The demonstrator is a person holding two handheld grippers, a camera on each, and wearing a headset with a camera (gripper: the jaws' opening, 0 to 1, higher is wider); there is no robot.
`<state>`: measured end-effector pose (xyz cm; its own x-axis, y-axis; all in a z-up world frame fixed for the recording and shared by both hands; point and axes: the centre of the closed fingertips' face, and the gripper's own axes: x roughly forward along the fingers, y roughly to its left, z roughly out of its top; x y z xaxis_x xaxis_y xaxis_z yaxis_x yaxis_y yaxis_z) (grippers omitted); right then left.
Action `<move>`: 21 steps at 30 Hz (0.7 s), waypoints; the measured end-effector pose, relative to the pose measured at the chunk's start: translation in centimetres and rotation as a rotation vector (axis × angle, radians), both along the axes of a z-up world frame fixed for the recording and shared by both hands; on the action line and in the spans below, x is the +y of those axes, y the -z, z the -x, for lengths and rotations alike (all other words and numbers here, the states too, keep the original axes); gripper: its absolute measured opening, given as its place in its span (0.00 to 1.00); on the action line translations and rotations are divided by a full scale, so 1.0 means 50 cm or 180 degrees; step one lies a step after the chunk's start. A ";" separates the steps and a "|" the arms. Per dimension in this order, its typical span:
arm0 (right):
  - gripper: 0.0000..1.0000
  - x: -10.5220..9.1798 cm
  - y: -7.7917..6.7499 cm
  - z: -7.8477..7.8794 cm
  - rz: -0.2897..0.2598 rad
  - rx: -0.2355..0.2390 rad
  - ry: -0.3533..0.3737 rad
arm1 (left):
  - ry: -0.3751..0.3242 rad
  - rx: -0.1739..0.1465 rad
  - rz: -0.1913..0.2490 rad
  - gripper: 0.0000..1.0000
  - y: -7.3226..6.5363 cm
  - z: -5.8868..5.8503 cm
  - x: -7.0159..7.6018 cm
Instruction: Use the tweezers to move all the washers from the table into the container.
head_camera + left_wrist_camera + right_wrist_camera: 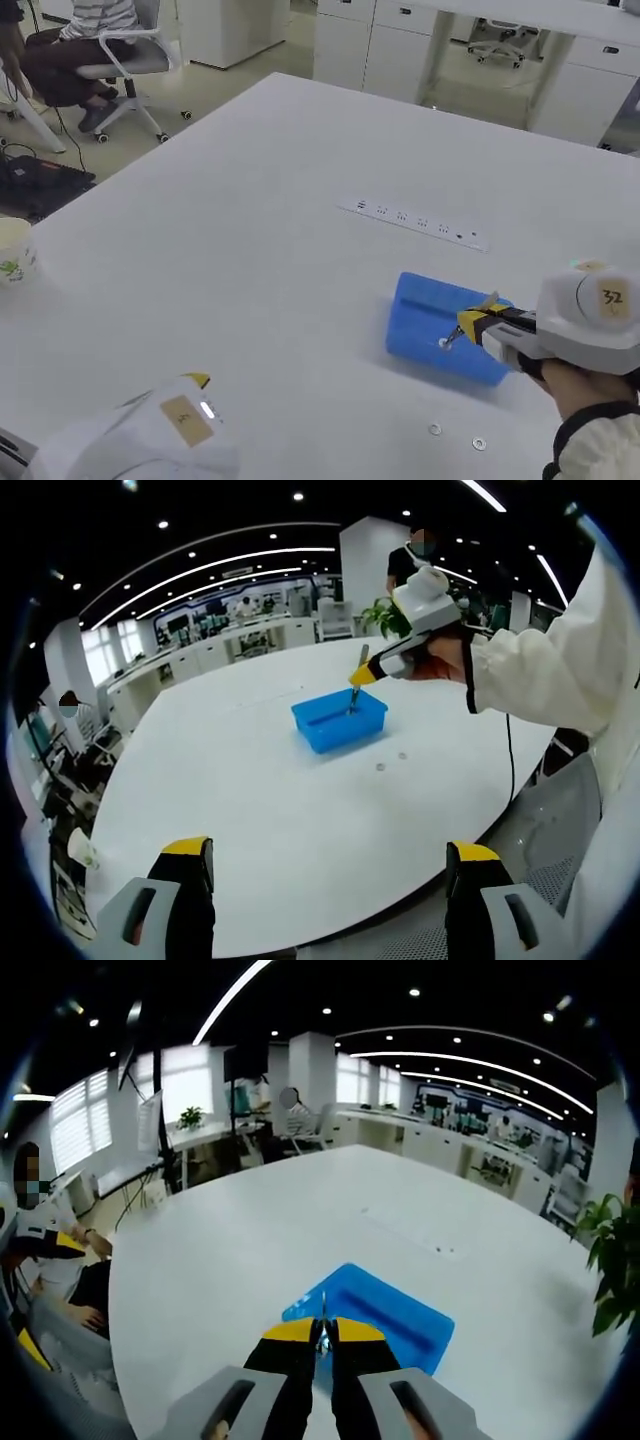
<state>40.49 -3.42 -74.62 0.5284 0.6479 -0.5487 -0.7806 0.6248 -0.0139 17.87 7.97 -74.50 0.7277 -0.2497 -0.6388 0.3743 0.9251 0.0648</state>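
tweezers (456, 334) clamped in right tool (470, 322), angled down into container (425, 300), left tool (330, 850) apart

Open office, white desks (560, 18), swivel chair (140, 60)

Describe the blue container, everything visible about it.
The blue container is a shallow, open-topped rectangular tray, plastic by its look, sitting flat on the white table. The tweezers, clamped in the right gripper, reach down into it; whether their tip touches its floor is unclear. Two washers lie on the table nearby, apart from it.
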 end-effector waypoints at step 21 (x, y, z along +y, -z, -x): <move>0.01 0.017 0.065 -0.046 0.0119 0.0102 0.0123 | -0.0006 0.0108 -0.0025 0.99 0.016 -0.004 0.002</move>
